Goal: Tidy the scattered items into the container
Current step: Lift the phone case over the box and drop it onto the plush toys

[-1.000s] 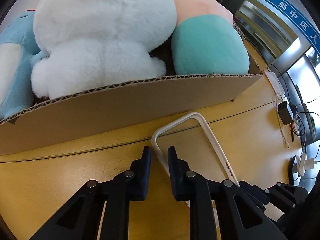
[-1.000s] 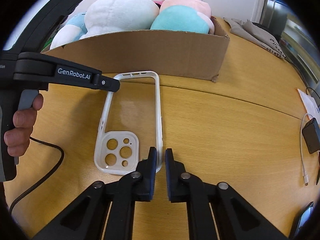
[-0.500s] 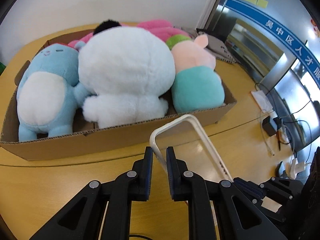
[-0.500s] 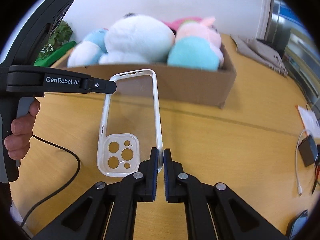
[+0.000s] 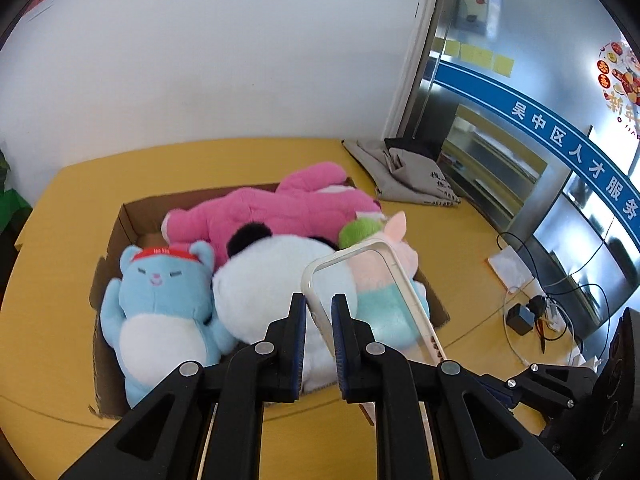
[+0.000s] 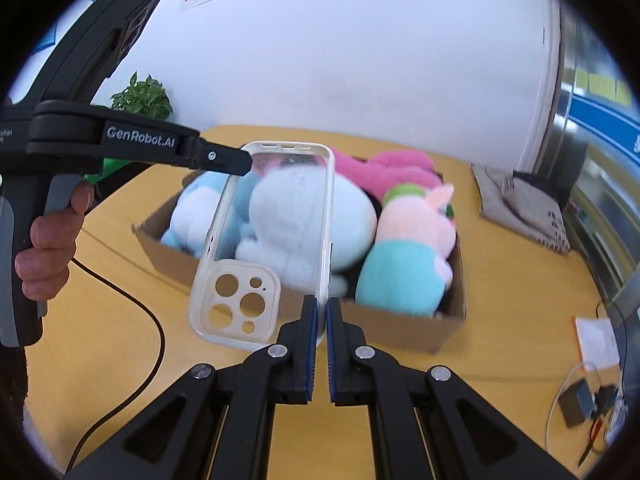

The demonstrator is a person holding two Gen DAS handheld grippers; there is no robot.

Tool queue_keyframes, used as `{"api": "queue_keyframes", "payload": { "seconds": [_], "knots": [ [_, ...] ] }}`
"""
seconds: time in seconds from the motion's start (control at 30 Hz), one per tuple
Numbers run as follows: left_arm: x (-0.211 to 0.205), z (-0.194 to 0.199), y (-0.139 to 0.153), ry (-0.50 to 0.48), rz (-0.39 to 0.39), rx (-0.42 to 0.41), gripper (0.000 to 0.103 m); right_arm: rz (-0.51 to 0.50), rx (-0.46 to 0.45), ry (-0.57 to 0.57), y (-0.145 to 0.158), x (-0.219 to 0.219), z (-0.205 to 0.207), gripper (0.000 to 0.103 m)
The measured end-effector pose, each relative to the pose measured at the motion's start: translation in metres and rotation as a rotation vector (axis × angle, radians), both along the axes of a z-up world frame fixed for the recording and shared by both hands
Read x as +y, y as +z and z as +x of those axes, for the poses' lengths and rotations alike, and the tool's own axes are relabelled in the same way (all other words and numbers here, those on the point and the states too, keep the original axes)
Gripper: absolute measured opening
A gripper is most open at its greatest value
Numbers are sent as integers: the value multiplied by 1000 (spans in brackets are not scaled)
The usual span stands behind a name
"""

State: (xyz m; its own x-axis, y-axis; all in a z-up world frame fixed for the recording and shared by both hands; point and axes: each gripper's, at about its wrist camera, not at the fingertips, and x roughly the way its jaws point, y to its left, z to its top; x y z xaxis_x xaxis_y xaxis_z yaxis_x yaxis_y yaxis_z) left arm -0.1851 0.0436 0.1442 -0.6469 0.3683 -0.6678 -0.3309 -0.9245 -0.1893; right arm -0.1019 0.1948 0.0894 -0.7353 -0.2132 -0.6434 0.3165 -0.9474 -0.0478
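A white wall [image 5: 220, 60] fills the upper frame above your yellow table [image 5: 48, 280]. Centre frame, a cardboard box [image 6: 404, 326] holds plush toys [image 5: 280, 212]. Your left gripper [image 5: 319, 312] and right gripper [image 6: 322, 312] each clamp an edge of the clear phone case [image 6: 276, 240], held in the air before the box.

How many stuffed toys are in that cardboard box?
4 visible: blue bear on the left, white panda in the middle, pink plush at the back, pink-and-teal pig on the right. More may hide underneath.
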Motion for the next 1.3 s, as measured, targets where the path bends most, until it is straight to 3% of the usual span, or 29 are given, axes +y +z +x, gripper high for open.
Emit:
{"api": "queue_keyframes", "payload": {
  "seconds": [0.17,0.33,0.43,0.57,0.63,0.7,0.8,0.83,0.87,0.93,1.0,1.03,1.1,1.2,1.3],
  "knots": [
    [0,-55,17,-10,-50,37,13,-21,22,-6,17,-8,-46,4],
    [5,-117,12,-11,-78,17,13,-55,0,-29,20,-8,-109,4],
    [8,-155,-1,-18,-90,-17,12,-72,-40,-50,11,-4,-151,4],
    [16,-200,-40,-16,-118,-111,13,-63,-117,-68,-15,-7,-197,4],
    [21,-210,-61,-13,-158,-144,5,-30,-151,-65,-30,-11,-208,4],
    [26,-216,-81,-14,-197,-167,5,-12,-157,-73,-36,-13,-210,4],
    [27,-214,-85,-11,-202,-161,6,-27,-143,-87,-34,-11,-207,6],
    [27,-213,-83,-5,-205,-157,6,-27,-135,-97,-31,-10,-205,9],
    [26,-211,-81,1,-207,-155,7,-24,-125,-108,-27,-9,-202,18],
    [22,-203,-75,15,-212,-148,17,-23,-102,-126,-20,-8,-195,37],
    [16,-192,-67,35,-216,-128,40,-36,-83,-134,-13,-5,-185,64],
    [12,-184,-62,47,-217,-113,44,-42,-73,-138,-8,-4,-179,65],
    [0,-165,-49,69,-196,-86,65,-42,-51,-147,2,-3,-165,70],
    [-21,-123,-26,117,-168,-20,88,-32,-21,-146,14,-5,-140,78],
    [-42,-69,-2,152,-124,70,101,-38,-2,-153,19,-8,-115,78]
  ]
}}
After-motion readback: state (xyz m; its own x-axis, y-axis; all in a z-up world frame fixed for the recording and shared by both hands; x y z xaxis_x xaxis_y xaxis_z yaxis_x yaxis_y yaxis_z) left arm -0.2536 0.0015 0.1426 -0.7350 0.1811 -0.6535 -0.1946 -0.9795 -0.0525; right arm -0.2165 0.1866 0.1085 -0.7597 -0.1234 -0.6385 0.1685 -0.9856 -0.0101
